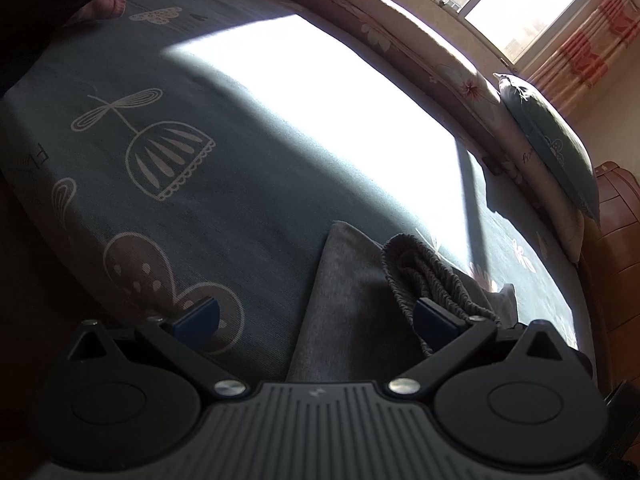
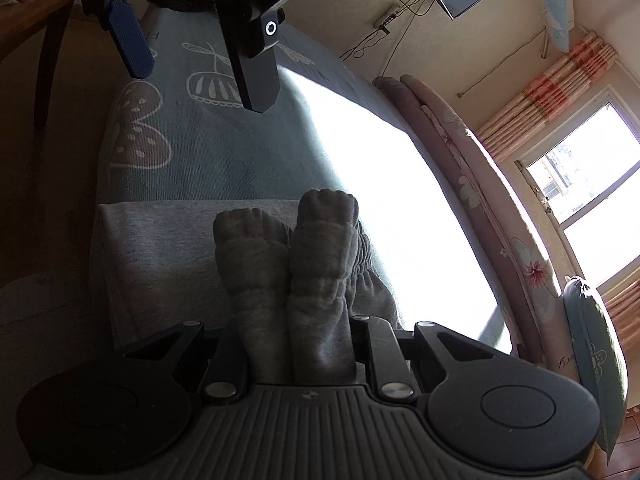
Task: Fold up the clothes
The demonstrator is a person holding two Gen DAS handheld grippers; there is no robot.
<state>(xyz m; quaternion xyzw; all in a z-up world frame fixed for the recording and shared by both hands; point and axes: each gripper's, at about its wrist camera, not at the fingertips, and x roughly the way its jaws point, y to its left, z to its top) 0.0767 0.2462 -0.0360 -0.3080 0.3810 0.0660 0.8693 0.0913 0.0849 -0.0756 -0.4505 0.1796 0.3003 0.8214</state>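
Ahead of my left tongs (image 1: 316,316) the bed (image 1: 240,208) lies flat and open. The rolled quilt (image 1: 420,52) and pillow (image 1: 552,140) wall its far edge; grey trousers (image 2: 288,264) fill my right tongs (image 2: 298,344).

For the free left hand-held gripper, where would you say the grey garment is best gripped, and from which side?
Probably the straight folded edge of the grey garment, approached from the bare bedsheet side. That edge lies flat and unobstructed, and the open left hand-held gripper already straddles it. The right hand-held gripper is shut on the bunched ribbed cuffs, so that end is taken.
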